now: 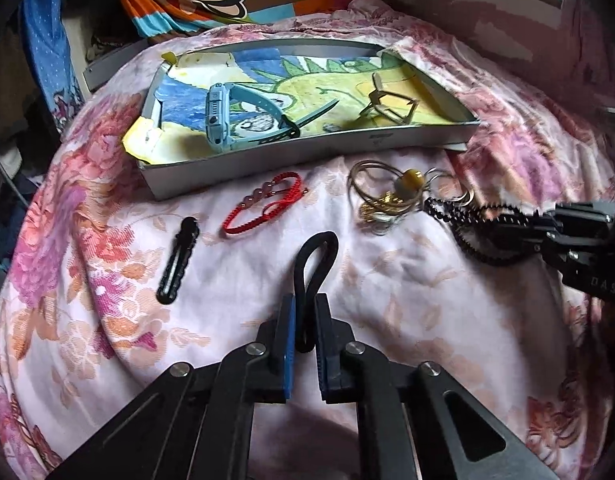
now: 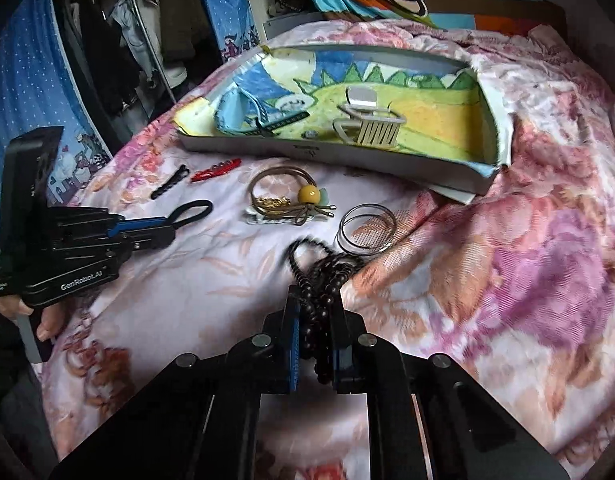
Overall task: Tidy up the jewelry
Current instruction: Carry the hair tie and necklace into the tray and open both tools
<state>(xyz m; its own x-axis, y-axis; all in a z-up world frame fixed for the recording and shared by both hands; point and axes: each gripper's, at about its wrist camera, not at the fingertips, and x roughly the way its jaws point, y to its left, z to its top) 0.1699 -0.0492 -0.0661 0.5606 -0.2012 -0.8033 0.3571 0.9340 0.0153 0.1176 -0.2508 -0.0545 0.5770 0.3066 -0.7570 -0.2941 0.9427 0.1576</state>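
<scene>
Left wrist fisheye frame, read from its left edge: a black hair clip (image 1: pixel 178 261) is seen lying on the floral bedspread (image 1: pixel 87 240) at centre left, and just right of it a red cord bracelet (image 1: pixel 263 202) with pink beads is laid below the near wall of the grey tray (image 1: pixel 267 160). Inside the tray, on a crayon drawing, a light blue watch (image 1: pixel 227 114) is found at the left and a beige claw clip (image 1: pixel 391 104) at the right. At lower centre the left gripper (image 1: pixel 306 320) is shown with its jaws clamped on a black hair tie (image 1: pixel 315 260), whose loop is stood up past the fingertips. Right of centre a tangle of gold hair ties with a yellow bead (image 1: pixel 409 180) is spread on the cloth, and at the right edge a black bead string (image 1: pixel 459 216) is seen gripped by the other tool. Right wrist frame, again from the left: the left gripper (image 2: pixel 175 224) is held low at centre left, the black hair tie (image 2: pixel 193 210) pinched at its tip. Silver bangles (image 2: pixel 365 228) are laid just right of centre, near the yellow bead (image 2: pixel 308 193) cluster. At lower centre the right gripper (image 2: pixel 315 320) is seen with its jaws closed on the black bead string (image 2: pixel 319 276), which is bunched between the pads and trailed onto the bedspread beside the bangles.
</scene>
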